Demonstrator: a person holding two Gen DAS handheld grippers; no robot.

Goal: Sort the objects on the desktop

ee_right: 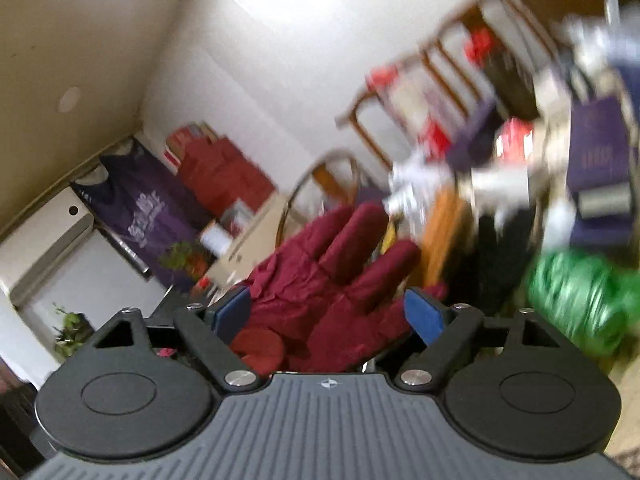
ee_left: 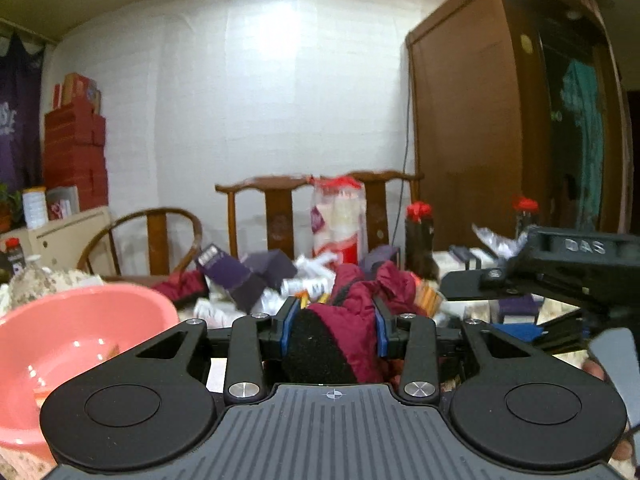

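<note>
My left gripper [ee_left: 335, 320] is shut on a maroon glove [ee_left: 360, 320] with a black cuff, held above the table. My right gripper [ee_right: 328, 312] is shut on a second maroon glove [ee_right: 332, 276], lifted with its fingers spread upward; this view is tilted and blurred. The right gripper also shows in the left wrist view [ee_left: 560, 276], to the right and slightly ahead of the left one. A pink basin [ee_left: 76, 344] sits at the left, close below my left gripper.
The table behind holds a pile of purple boxes [ee_left: 240, 276], white tubes [ee_left: 308, 280] and a red-and-white bag [ee_left: 340, 220]. A green bag [ee_right: 584, 296] lies at the right. Wooden chairs [ee_left: 280, 208] and a brown wardrobe [ee_left: 480, 120] stand beyond.
</note>
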